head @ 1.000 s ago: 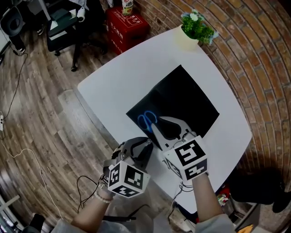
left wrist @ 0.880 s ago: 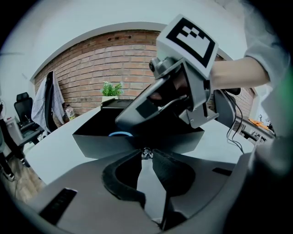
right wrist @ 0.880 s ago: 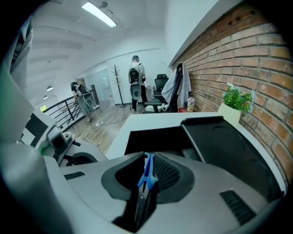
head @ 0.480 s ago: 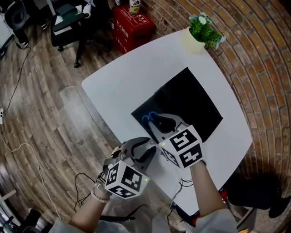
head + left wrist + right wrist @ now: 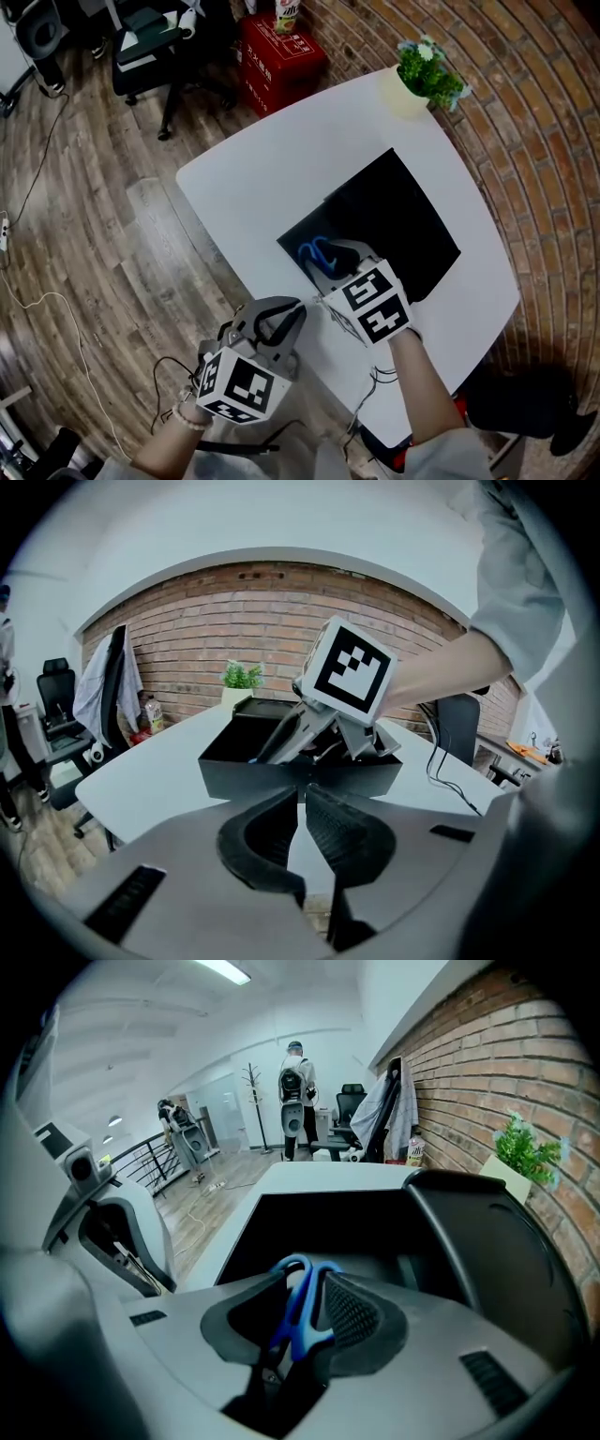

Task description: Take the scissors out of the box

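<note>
The right gripper (image 5: 303, 1279) is clamped on the blue-handled scissors (image 5: 292, 1324) at the near corner of the black box (image 5: 408, 211), while the left gripper (image 5: 302, 794), jaws together and empty, hangs off the white table (image 5: 281, 159) edge.

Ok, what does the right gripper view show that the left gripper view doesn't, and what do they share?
Only the right gripper view: the right gripper shut on the handles of the blue scissors, with the dark inside of the black box beyond.
Only the left gripper view: the left gripper with its jaws together on nothing, and the right gripper's marker cube seen from outside, reaching into the box.
Both: the box, the white table, the potted plant and the brick wall.
</note>
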